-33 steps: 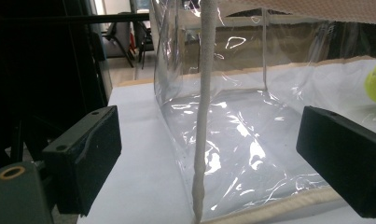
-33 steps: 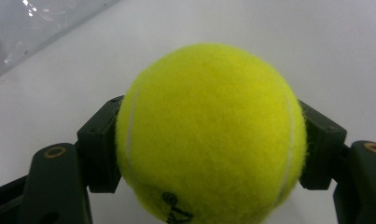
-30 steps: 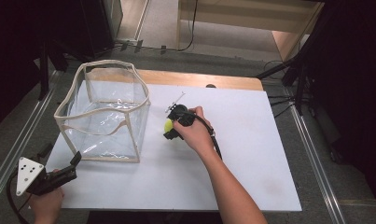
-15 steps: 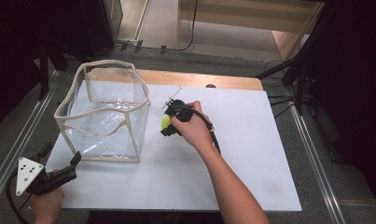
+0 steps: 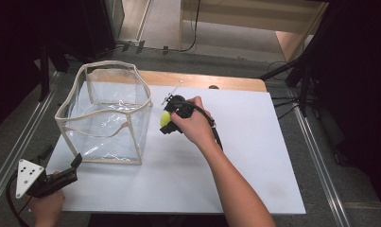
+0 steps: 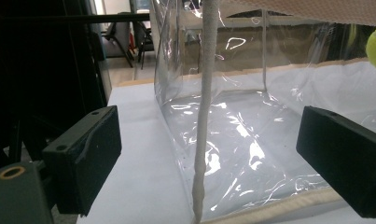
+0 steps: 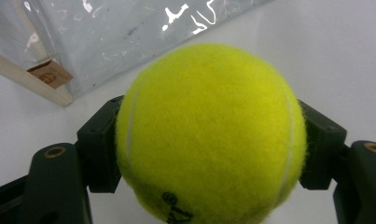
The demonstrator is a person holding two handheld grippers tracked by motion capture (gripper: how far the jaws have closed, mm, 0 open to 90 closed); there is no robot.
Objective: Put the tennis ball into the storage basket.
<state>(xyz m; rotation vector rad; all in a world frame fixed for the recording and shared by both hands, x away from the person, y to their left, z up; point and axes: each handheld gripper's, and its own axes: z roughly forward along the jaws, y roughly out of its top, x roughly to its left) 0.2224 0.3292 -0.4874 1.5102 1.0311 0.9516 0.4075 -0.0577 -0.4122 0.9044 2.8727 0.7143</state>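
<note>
Your right gripper (image 5: 168,119) is clamped on the tennis ball (image 5: 165,118), just right of the clear bag's (image 5: 103,118) right wall and below its rim. The bag's open mouth lies up and left. Your left gripper (image 5: 71,166) gapes wide, holding nothing, near the bag's near-left corner.

Inventory on the counter (image 5: 254,161): one yellow tennis ball (image 5: 165,119), one clear plastic bin with cream trim (image 5: 103,116), two hand-held grippers, left gripper (image 5: 60,176) and right gripper (image 5: 168,124), each with two black fingers (image 6: 85,154).
</note>
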